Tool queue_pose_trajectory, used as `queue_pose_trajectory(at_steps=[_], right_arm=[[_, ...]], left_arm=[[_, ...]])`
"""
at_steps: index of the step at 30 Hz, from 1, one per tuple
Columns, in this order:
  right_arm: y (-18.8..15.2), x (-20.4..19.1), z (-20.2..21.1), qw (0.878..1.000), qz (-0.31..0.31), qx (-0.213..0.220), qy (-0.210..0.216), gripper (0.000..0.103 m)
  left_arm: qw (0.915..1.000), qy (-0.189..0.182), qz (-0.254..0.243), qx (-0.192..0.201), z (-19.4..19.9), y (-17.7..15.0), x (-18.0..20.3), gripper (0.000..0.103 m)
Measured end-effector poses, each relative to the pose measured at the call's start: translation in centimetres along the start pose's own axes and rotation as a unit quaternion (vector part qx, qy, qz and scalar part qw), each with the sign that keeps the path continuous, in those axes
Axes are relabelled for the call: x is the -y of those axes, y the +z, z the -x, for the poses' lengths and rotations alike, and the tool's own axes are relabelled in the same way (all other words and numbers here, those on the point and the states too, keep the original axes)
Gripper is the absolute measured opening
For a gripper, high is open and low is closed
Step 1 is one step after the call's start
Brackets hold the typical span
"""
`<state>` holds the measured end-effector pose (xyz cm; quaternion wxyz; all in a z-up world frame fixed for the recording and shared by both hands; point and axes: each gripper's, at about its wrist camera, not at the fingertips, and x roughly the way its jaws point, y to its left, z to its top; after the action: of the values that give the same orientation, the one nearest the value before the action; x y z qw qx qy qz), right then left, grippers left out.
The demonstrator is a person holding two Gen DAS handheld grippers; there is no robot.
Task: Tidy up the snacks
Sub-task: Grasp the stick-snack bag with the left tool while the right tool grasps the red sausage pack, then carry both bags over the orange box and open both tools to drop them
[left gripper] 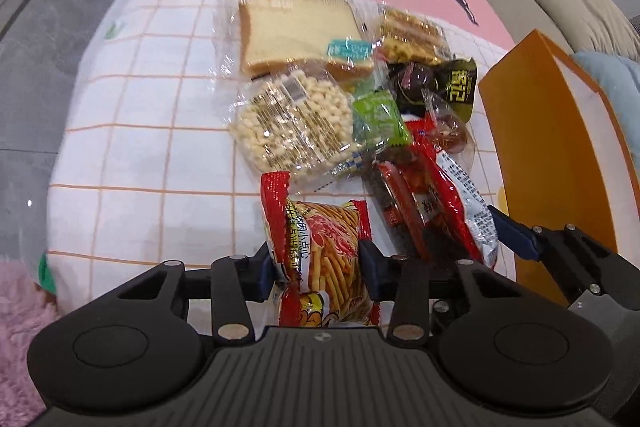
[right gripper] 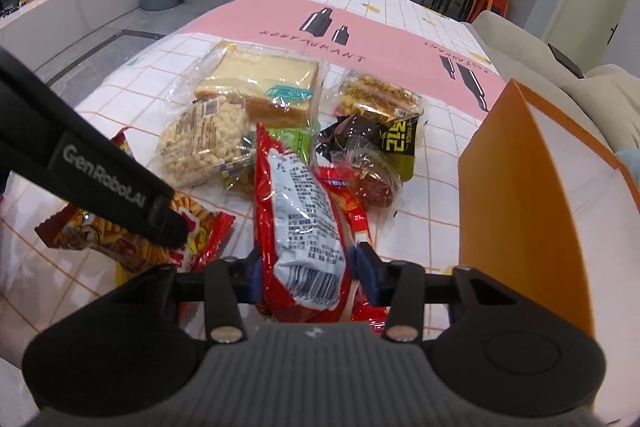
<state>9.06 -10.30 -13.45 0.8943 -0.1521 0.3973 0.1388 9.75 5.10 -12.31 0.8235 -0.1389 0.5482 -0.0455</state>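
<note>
Nearest you, your left gripper [left gripper: 320,269] is clamped on the red bag of stick snacks [left gripper: 324,259], and your right gripper [right gripper: 306,263] is pinched around the red-and-white packet [right gripper: 304,223]; both are light, crinkly, air-filled pouches (slippery film, so hold the body, not the seam). Just beyond lies the heap on the checked tablecloth [left gripper: 140,155]: puffed balls [left gripper: 292,123], then sliced bread [left gripper: 296,31], soft and easily crushed. The orange box [right gripper: 532,195] stands open at right.
</note>
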Motion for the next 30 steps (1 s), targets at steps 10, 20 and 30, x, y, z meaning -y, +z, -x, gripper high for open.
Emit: queue_pose_trajectory(at_steps=[10,20,30], right_arm=[[0.9,2.6,4.1,0.995,-0.087,0.014,0.038,0.033],[1.8,5.6,8.4,0.985,-0.158,0.029,0.065,0.030],[3.3,10.2,12.4,0.977,-0.197,0.048,0.069,0.030]], left_arm=[[0.9991,0.020,-0.015,0.034,3.8,-0.7,1.2,0.045],[0.9967,0.017,-0.038,0.069,7.2,-0.7,3.7,0.044],[0.9922,-0.023,-0.072,0.099,10.5,1.7,8.6,0.043]])
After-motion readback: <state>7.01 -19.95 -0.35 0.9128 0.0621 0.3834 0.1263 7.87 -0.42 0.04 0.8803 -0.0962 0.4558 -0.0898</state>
